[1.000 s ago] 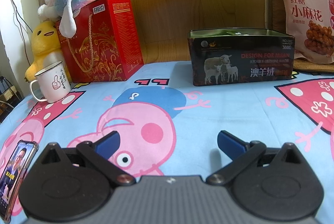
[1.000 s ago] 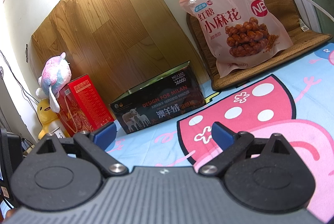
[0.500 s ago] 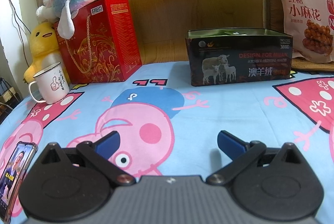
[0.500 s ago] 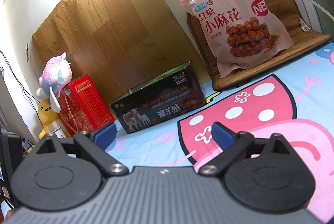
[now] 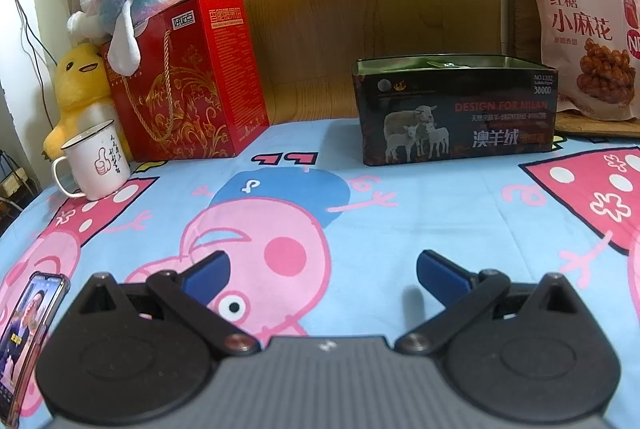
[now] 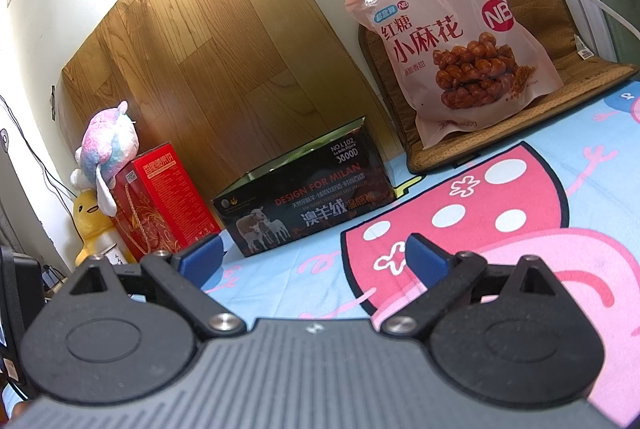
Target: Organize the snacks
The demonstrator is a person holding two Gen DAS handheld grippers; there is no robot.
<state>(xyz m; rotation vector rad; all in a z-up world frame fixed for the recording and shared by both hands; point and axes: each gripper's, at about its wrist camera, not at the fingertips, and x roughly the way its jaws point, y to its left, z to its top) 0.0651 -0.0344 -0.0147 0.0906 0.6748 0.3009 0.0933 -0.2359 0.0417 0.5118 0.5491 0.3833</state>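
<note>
The fried-dough-twist snack bag [image 6: 456, 45] leans upright on a woven mat [image 6: 576, 69] at upper right of the right wrist view. It looks light, crinkly and slippery; pinching its top seam seems safest. The open dark tin box [image 5: 456, 117] sits mid-frame, contents unclear. The left gripper [image 5: 322, 275] and right gripper [image 6: 312, 255] both gape empty.

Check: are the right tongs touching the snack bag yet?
Apart. The right wrist view shows the open right tongs over the sheet, with the snack bag far behind.
</note>
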